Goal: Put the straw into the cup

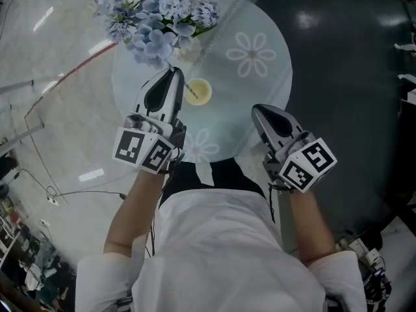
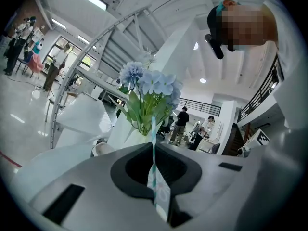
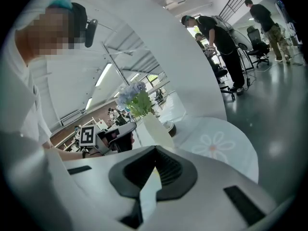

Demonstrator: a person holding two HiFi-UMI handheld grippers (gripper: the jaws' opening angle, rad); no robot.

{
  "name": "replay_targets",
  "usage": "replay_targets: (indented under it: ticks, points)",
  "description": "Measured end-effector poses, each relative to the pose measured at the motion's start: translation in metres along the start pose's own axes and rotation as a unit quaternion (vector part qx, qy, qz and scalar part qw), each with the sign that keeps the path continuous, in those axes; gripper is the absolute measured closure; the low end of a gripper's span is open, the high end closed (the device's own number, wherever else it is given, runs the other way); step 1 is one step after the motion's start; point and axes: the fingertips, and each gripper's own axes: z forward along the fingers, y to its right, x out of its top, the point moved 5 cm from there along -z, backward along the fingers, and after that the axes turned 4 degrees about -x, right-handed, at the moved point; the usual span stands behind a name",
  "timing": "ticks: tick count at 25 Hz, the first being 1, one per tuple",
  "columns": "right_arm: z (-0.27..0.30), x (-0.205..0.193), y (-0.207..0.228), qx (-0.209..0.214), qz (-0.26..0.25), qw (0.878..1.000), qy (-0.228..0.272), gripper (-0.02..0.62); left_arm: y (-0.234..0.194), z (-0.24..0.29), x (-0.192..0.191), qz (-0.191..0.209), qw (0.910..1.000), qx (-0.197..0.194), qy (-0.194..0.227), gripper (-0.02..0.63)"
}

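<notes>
Insertion step: left gripper (image 1: 173, 77) clamped on teal-striped paper straw (image 2: 153, 138), tip near small round cup of yellow drink (image 1: 200, 93). Right gripper (image 1: 261, 112) pinches white paper strip (image 3: 149, 191). Next: lower straw straight in.

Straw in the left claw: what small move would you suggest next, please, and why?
Probably lower the left claw a little toward the cup: it is shut on the straw, whose lower end appears over the cup's mouth, not clearly inside yet.
</notes>
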Motion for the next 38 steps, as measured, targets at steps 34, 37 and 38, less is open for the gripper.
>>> replay_targets:
  ticks: [34,37,38]
  points:
    - [0.012,-0.026,0.002,0.004,0.009,1.0,-0.014,0.578,-0.018,0.013,-0.058,0.007,0.9994,0.011,-0.032,0.574]
    - [0.013,-0.026,0.004,0.003,0.009,1.0,-0.013,0.578,-0.018,0.014,-0.061,0.01,0.9992,0.009,-0.037,0.574]
    - [0.013,-0.026,0.004,0.003,0.009,1.0,-0.013,0.578,-0.018,0.014,-0.062,0.01,0.9992,0.009,-0.038,0.574]
